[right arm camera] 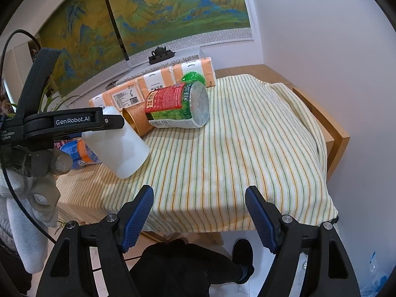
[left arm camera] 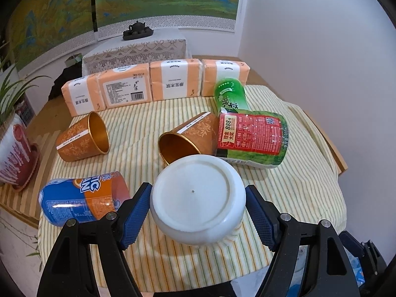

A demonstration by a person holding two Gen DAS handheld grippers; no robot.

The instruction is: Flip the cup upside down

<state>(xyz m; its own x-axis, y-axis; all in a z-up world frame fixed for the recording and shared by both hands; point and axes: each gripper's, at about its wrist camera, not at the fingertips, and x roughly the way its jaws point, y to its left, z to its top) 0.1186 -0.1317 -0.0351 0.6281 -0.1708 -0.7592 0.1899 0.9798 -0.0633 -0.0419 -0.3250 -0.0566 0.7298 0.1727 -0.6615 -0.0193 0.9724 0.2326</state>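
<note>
A white cup (left arm camera: 198, 198) is held between the blue pads of my left gripper (left arm camera: 198, 212), its flat base facing the camera. In the right wrist view the same cup (right arm camera: 118, 146) hangs tilted above the striped cloth, base up and mouth down toward the cloth, with the left gripper's black body (right arm camera: 61, 123) clamped on it. My right gripper (right arm camera: 199, 219) is open and empty above the table's near edge.
Two orange paper cups (left arm camera: 84, 136) (left arm camera: 190, 138) lie on their sides. A green bottle with a red label (left arm camera: 250, 138) and a blue-orange bottle (left arm camera: 81, 199) also lie on the cloth (right arm camera: 247, 148). Tissue packs (left arm camera: 156, 84) line the back edge. A potted plant (left arm camera: 14, 148) stands at left.
</note>
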